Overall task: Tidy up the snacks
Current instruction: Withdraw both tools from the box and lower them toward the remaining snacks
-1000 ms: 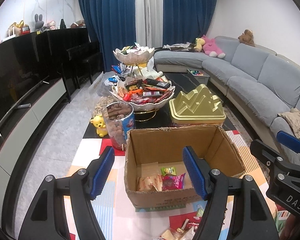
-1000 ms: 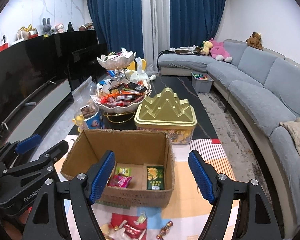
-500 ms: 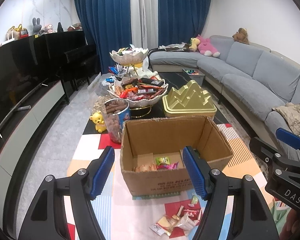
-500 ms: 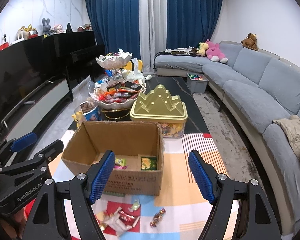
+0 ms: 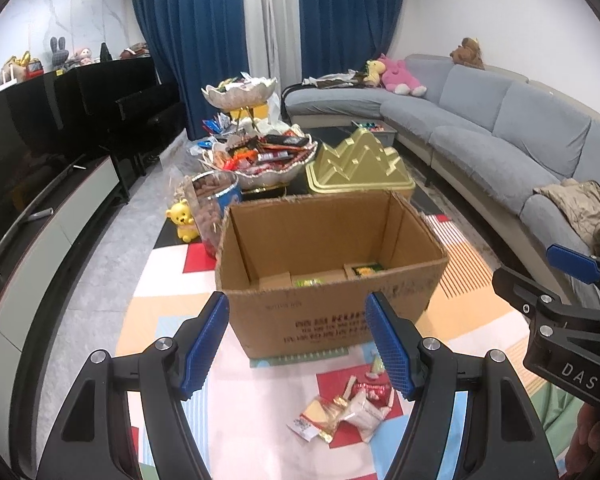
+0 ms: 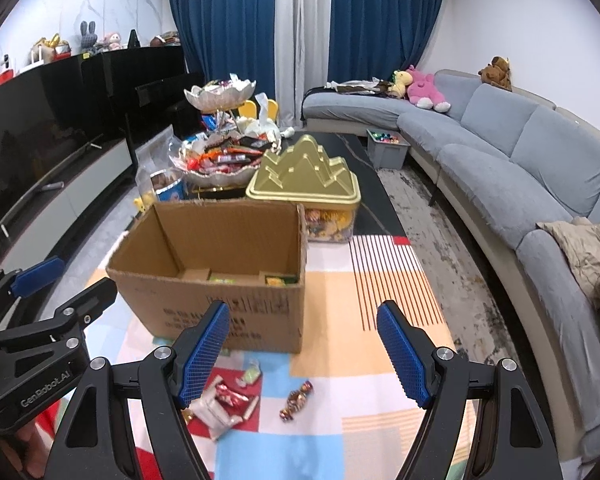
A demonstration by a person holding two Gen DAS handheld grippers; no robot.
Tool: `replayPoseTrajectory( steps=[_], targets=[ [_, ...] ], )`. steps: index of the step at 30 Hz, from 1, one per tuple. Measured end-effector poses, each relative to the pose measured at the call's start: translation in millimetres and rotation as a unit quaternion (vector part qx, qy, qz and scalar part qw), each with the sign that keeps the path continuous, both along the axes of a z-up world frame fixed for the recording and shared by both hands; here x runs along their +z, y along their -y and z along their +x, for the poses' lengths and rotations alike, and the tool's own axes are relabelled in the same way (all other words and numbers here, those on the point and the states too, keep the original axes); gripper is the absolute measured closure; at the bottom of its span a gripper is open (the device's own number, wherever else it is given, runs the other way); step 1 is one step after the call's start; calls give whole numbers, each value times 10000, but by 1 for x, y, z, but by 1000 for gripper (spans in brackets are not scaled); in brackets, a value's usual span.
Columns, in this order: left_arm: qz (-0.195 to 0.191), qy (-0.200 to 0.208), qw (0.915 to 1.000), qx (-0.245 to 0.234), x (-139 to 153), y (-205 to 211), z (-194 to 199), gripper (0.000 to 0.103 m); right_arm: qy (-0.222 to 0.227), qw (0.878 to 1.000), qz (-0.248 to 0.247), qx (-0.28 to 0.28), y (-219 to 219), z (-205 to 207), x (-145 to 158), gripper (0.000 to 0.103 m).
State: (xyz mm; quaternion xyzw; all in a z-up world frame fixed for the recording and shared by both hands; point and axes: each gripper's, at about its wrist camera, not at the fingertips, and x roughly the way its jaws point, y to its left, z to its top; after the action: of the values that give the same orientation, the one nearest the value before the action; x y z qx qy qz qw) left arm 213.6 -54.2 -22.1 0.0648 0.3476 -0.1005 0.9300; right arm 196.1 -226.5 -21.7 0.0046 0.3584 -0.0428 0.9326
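We see an open cardboard box point(image 5: 332, 280) standing on the patterned cloth point(image 6: 380, 288) that covers the near end of the counter; a few wrapped snacks, among them a green packet point(image 5: 366, 270), lie on its bottom. Behind it stand a gold mountain-lidded tin point(image 5: 358, 168), a two-tier bowl stand point(image 5: 260, 152) heaped with packets, and a tub of brown snacks point(image 5: 214, 200) beside a yellow bear figure point(image 5: 182, 220).

Loose snacks wait on the cloth just in front of the box: a cluster of wrappers point(image 5: 344, 412) below our left tongs point(image 5: 296, 344), and a single twisted candy point(image 6: 298, 398) between the fingers of our right tongs point(image 6: 304, 352). Both tongs are released, jaws apart with nothing between the blue pads, tilted down toward the cloth and hovering side by side.

To the right of the box the cloth lies bare up to its edge, with the grey sofa point(image 6: 520, 168) beyond.
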Motion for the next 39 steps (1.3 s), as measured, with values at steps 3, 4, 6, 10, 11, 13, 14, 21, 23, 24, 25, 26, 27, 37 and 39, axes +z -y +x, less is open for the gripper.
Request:
replayPoseTrajectory(
  steps=[3, 4, 6, 10, 11, 13, 14, 21, 23, 24, 25, 26, 27, 37, 39],
  targets=[
    [44, -58, 10000, -37, -10, 1, -6, 33, -72, 10000, -24, 14, 1, -5, -8, 26],
    [58, -86, 9999, -47, -13, 1, -8, 33, -91, 10000, -31, 20, 1, -6, -10, 26],
    [81, -133, 9999, -56, -19, 2, -11, 33, -140, 9999, -47, 33, 0, -9, -16, 26],
    [103, -240, 9996, -76, -32, 1, -17, 33, -245, 9997, -68, 45, 1, -13, -27, 27],
    [114, -265, 9995, -93, -35, 1, -19, 33, -273, 9996, -76, 48, 2, -13, -29, 27],
    [143, -303, 9993, -138, -40, 3, -22, 33, -338, 9994, -104, 59, 2, -16, -36, 27],
    [160, -322, 9992, -161, -44, 4, -24, 33, -371, 9992, -127, 68, 3, -17, -39, 27],
    [224, -519, 9982, -178, -67, 3, -29, 33, -547, 9983, -202, 51, 3, -21, -59, 27],
    [218, -583, 9979, -155, -74, 0, -30, 33, -600, 9980, -190, 26, 3, -21, -64, 27],
    [218, -614, 9978, -148, -77, -1, -30, 33, -621, 9979, -186, 12, 3, -21, -67, 27],
    [226, -641, 9976, -140, -80, -2, -30, 33, -640, 9978, -187, -2, 3, -22, -69, 27],
    [234, -670, 9974, -133, -83, -3, -29, 33, -663, 9976, -185, -19, 2, -21, -71, 27],
    [239, -694, 9972, -128, -86, -4, -29, 33, -688, 9975, -178, -38, 2, -21, -74, 27],
    [250, -1010, 9945, -92, -115, -12, -26, 33, -966, 9952, -160, -72, -1, -18, -102, 27],
    [250, -1067, 9939, -84, -120, -13, -24, 33, -1026, 9946, -155, -80, -1, -17, -107, 27]
  ],
)
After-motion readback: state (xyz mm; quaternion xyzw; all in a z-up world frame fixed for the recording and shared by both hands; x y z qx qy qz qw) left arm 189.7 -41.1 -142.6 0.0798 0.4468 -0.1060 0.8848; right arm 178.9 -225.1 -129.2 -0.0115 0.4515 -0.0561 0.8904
